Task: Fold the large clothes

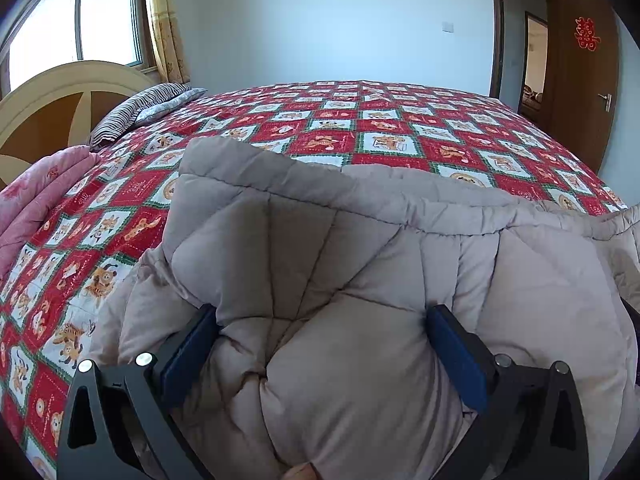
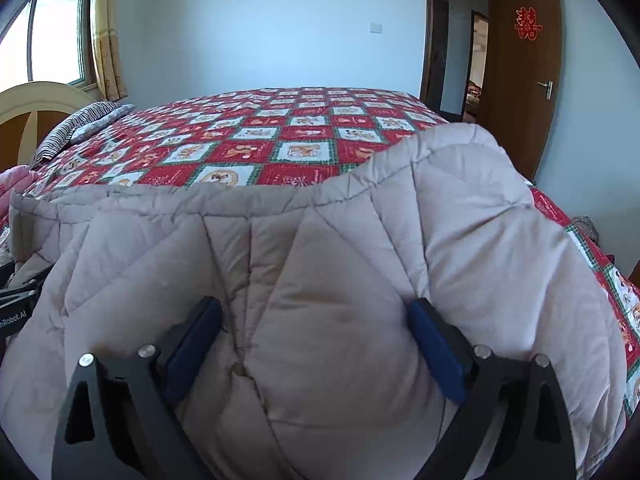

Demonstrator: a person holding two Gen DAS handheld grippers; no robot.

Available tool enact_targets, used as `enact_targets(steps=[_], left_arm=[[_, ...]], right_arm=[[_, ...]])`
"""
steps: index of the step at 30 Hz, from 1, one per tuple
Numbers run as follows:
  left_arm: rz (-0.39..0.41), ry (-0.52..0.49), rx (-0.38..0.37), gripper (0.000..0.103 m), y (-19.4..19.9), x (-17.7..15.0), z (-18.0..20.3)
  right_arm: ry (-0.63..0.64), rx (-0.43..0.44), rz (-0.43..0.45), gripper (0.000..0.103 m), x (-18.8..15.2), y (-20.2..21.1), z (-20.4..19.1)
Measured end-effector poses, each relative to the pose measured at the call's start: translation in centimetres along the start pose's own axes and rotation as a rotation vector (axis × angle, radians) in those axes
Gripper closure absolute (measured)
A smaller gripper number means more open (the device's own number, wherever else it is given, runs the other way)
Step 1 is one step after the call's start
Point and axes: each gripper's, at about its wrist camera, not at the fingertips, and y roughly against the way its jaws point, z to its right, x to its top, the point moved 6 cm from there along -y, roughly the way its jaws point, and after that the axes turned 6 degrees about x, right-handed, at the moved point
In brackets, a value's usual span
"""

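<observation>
A thick grey quilted comforter fills the lower half of both views and lies over the near side of the bed; it also shows in the right wrist view. My left gripper is shut on a bulging bunch of the comforter, its blue pads pressed into the fabric on both sides. My right gripper is likewise shut on a thick bunch of the same comforter, with its blue pads sunk into it. The left gripper's body shows at the left edge of the right wrist view.
The bed has a red and white checked cartoon sheet. A striped pillow and a pink quilt lie by the headboard at left. A window, a white wall and an open brown door stand beyond.
</observation>
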Motion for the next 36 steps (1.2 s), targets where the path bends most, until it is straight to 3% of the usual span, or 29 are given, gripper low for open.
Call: enact_targets(steps=[17,32,36], left_arm=[[-0.029,-0.003,0.001,0.001,-0.7,-0.3,0.1],[-0.037,-0.013,0.015,0.001,-1.0,-0.3,0.3],[-0.082,-0.023,-0.007,0.001,-0.9,0.0,0.2]], right_arm=[[0.015,-0.039,-0.106,0.001,-1.0,-1.6,0.0],[0.034,-0.071,-0.139,0.000,-1.2,-2.1,-0.2],[0.043,-0.084,-0.144,0.000,-1.1,-2.2,-0.3]])
